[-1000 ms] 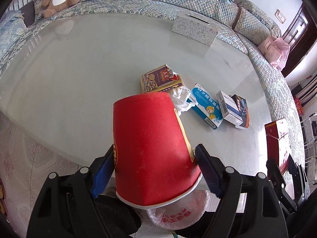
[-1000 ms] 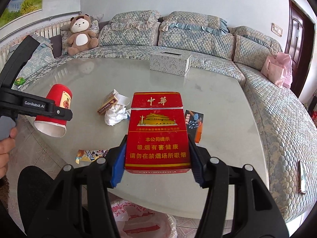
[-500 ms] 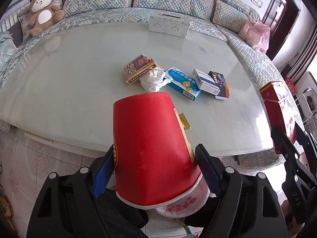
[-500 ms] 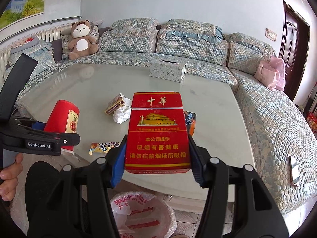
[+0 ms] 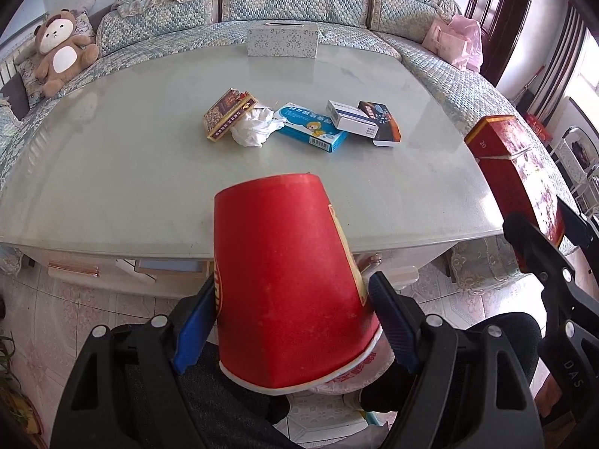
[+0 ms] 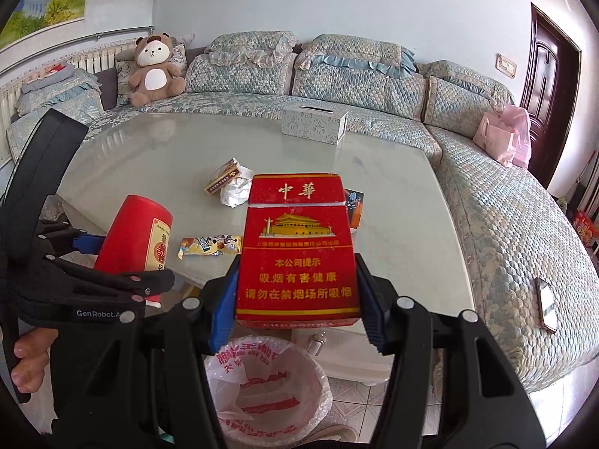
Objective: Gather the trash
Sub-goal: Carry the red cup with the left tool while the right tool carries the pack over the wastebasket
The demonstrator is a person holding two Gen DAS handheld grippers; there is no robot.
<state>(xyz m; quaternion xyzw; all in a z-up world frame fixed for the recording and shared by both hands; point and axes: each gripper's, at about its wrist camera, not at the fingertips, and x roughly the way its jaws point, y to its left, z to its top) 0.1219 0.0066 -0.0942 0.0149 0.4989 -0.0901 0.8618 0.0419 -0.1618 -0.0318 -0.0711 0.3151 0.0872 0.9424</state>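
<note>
A living room with a quilted blue-green sofa (image 6: 337, 86) curving around a pale glossy surface (image 5: 131, 172); a teddy bear (image 6: 153, 67) sits on the sofa's far left and a tissue box (image 5: 282, 41) stands at the far edge of the surface.

The left gripper (image 5: 295, 321) is held off the near edge of the surface, its blue-padded fingers (image 5: 194, 325) closed on the sides of a red paper cup (image 5: 284, 277), which is tipped with its base pointing away and its white rim toward the camera. The right gripper (image 6: 297, 299) hovers beside it, also past the near edge, its fingers (image 6: 222, 303) clamped on both sides of a red cigarette carton (image 6: 297, 247) held upright, printed face to the camera.

Directly below the carton, on the tiled floor, stands a bin lined with a white bag with red print (image 6: 269, 385), its mouth open.

Left on the surface, in a loose cluster near the middle: a brown cigarette pack (image 5: 228, 114) touching a crumpled tissue (image 5: 254, 127), a blue box (image 5: 310, 127), a white box (image 5: 352, 118) and a dark box (image 5: 382, 123). A snack wrapper (image 6: 209, 245) lies near the front edge. A phone (image 6: 544, 303) rests on the sofa at the right.
</note>
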